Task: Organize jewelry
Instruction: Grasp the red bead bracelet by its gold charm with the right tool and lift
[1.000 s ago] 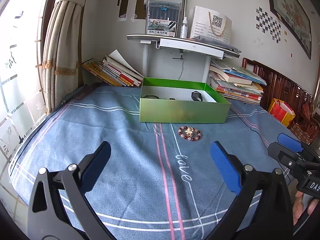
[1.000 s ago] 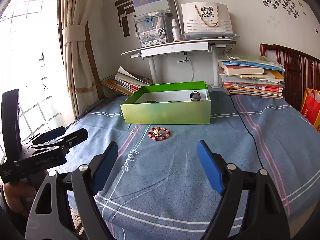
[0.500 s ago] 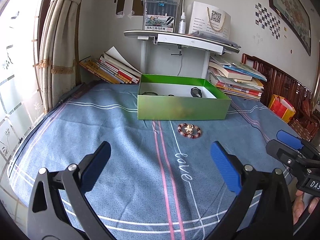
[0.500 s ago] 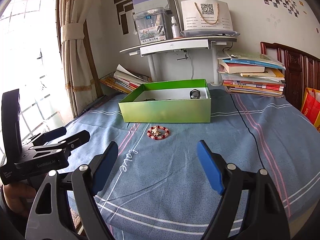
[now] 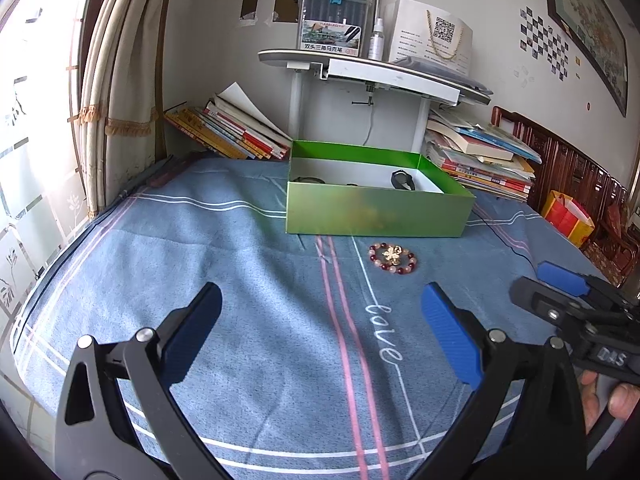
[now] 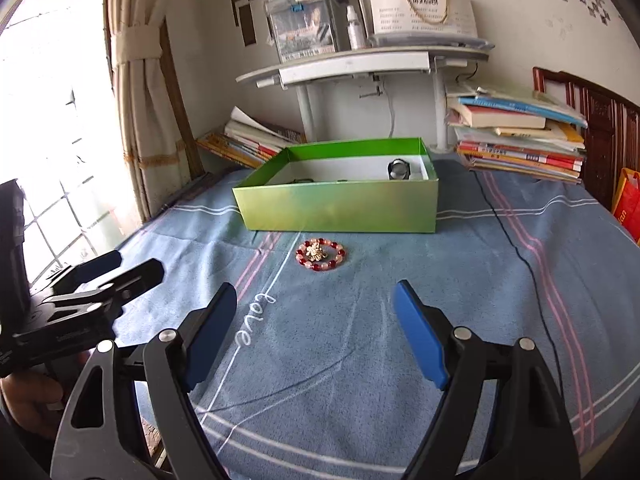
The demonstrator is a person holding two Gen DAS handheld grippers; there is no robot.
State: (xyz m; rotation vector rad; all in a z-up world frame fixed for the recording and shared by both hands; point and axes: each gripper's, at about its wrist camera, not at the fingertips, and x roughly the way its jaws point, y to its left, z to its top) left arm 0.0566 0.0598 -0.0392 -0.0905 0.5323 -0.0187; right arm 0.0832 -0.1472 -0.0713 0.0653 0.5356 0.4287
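Note:
A red and pink bead bracelet (image 5: 393, 258) (image 6: 320, 255) with a gold charm lies on the blue bedspread, just in front of an open green box (image 5: 378, 216) (image 6: 340, 210). Inside the box sit a dark watch (image 5: 402, 180) (image 6: 399, 169) and other dark pieces. My left gripper (image 5: 320, 332) is open and holds nothing, well short of the bracelet. My right gripper (image 6: 316, 332) is open with its jaws closing a little, nothing between them, the bracelet ahead of it. Each gripper shows at the edge of the other's view.
Stacks of books (image 6: 520, 136) (image 5: 236, 128) flank a white stand (image 6: 360, 64) behind the box. A black cable (image 6: 516, 248) runs across the bedspread on the right. A curtain (image 6: 140, 92) and window are at the left, a wooden headboard (image 5: 568, 168) at the right.
The right gripper has moved forward toward the bracelet and box, and its jaws have narrowed slightly. The left gripper has hardly moved.

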